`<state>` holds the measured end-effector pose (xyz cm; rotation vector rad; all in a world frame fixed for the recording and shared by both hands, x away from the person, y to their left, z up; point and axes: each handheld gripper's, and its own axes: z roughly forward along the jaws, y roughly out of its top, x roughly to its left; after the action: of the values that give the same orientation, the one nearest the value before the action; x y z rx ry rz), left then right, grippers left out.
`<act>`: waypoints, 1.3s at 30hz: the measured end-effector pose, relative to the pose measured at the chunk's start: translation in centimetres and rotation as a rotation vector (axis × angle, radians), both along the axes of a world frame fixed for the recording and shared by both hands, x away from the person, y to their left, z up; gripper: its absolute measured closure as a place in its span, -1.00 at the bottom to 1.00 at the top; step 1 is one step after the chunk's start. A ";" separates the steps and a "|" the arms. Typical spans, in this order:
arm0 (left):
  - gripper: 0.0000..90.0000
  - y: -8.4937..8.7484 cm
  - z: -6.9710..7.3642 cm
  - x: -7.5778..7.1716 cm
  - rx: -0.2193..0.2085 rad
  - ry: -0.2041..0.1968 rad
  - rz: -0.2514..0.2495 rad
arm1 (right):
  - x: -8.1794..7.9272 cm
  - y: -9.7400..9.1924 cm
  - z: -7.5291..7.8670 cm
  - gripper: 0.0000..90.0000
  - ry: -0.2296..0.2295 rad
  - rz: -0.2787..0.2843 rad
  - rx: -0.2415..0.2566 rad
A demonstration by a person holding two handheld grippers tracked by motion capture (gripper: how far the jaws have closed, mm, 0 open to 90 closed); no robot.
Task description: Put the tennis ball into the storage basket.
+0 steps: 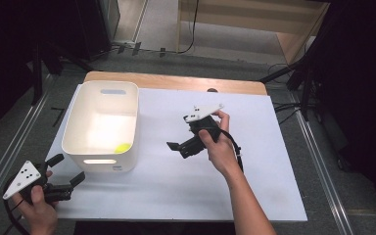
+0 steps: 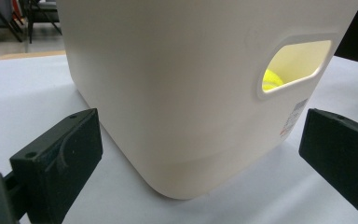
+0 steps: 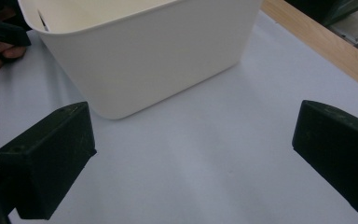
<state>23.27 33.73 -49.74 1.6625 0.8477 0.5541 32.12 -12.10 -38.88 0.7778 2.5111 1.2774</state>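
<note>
On the white table (image 1: 176,186), a yellow ball (image 1: 123,147) already lies inside the white bin (image 1: 73,128). Both jaws stand apart and empty on the left hand-held gripper (image 1: 69,172) and right hand-held gripper (image 1: 175,149), so little seems left.

This looks like a lab or test room. A white-covered table (image 1: 176,196) stands on grey floor between metal rails (image 1: 10,147), with black stands (image 1: 303,83) and loose cables (image 1: 193,29) at the far side
</note>
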 end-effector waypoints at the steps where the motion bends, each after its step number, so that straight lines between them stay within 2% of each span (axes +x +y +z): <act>1: -1.00 0.0 0.0 0.0 0.000 0.000 0.000 | -0.1 -0.3 -0.1 -1.00 -0.003 -0.010 0.006; 8: -1.00 0.0 0.0 0.0 0.001 0.001 0.000 | -0.9 -2.4 -1.0 -1.00 -0.003 -0.046 0.025; 23: -1.00 0.0 0.0 0.1 0.008 0.003 0.002 | -3.4 -6.9 -3.5 -1.00 -0.018 -0.121 0.113; 34: -1.00 0.0 0.0 0.1 0.005 0.005 0.005 | -5.6 -10.3 -4.9 -1.00 -0.038 -0.179 0.141; 39: -1.00 0.0 0.0 0.1 0.003 0.005 0.004 | -6.3 -11.6 -5.7 -1.00 -0.030 -0.201 0.149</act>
<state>23.37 33.75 -49.77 1.6664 0.8542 0.5545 25.81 -23.65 -44.54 1.0075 2.2665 1.4038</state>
